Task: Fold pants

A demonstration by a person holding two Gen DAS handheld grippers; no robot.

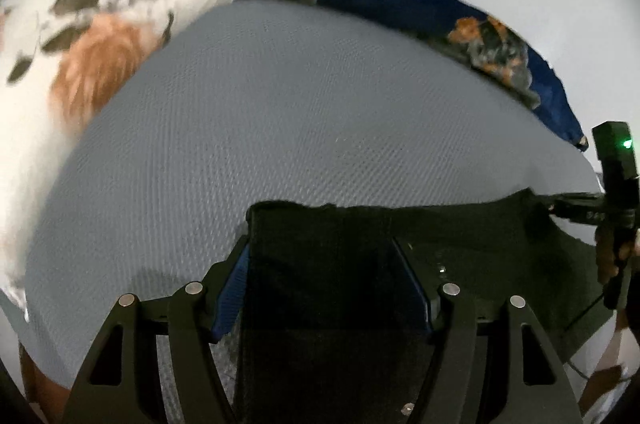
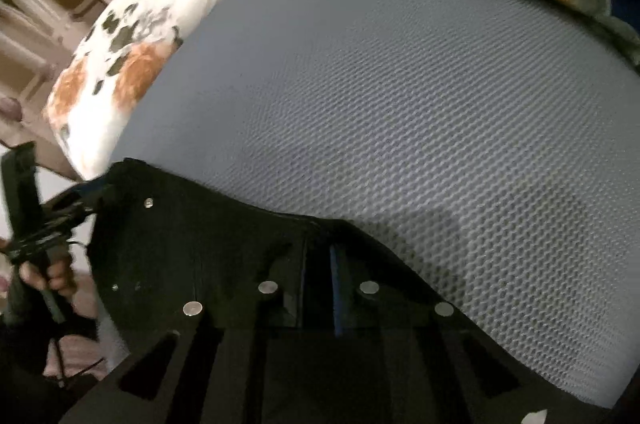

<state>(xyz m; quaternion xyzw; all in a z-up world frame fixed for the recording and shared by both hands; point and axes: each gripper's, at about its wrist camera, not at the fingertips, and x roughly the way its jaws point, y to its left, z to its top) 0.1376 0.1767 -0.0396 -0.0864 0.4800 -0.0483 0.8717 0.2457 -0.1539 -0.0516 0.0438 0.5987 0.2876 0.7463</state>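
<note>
The black pants (image 1: 400,236) hang stretched between my two grippers above a grey textured mattress (image 1: 280,112). My left gripper (image 1: 324,256) is shut on one end of the top edge; dark fabric fills the space between its blue-padded fingers (image 1: 232,288). The right gripper shows at the far right of the left wrist view (image 1: 576,208), holding the other end. In the right wrist view the pants (image 2: 192,244) drape over my right gripper (image 2: 320,256), whose jaws stand nearly closed on the cloth. The left gripper (image 2: 72,208) shows at the left there.
A white pillow with brown and dark patches (image 1: 80,36) lies at the mattress's far left. A blue blanket with orange and grey pattern (image 1: 440,12) runs along the far edge. A wooden headboard (image 2: 48,4) stands behind the pillow. Grey mattress (image 2: 400,112) spreads ahead.
</note>
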